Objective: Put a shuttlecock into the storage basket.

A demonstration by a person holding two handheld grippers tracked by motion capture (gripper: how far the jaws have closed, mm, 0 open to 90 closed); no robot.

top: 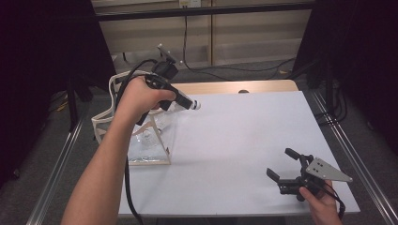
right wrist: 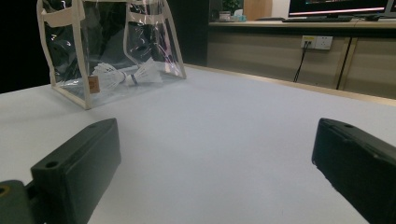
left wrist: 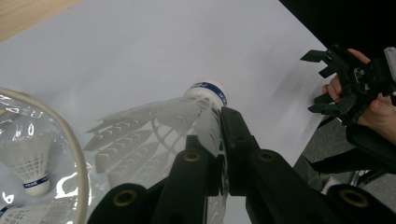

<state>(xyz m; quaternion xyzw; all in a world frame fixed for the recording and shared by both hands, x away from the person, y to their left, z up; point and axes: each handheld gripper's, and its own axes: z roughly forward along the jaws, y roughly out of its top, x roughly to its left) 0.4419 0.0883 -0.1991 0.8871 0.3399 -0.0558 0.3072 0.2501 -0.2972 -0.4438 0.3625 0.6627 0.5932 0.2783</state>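
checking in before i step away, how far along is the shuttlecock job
Partway. The left gripper is shut on a shuttlecock just outside the clear bag, where at least two more lie. The right gripper waits open, holding nothing.

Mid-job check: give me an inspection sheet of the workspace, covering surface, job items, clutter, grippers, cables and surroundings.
Surface: white table, bare in the middle; wooden strip along the far edge.
Job's things: clear bag with cream trim at the table's left side, shuttlecocks inside; one shuttlecock held above the table beside the bag.
Clutter: nothing seen.
Grippers: left gripper shut on the shuttlecock's feather skirt, cork end pointing away from the hand; right gripper open, holding nothing, at the near right corner.
Cables: black cable trails from the left gripper along the forearm; another runs down the back wall.
Surroundings: dark curtains either side, metal frame rails, wood-panelled wall behind.
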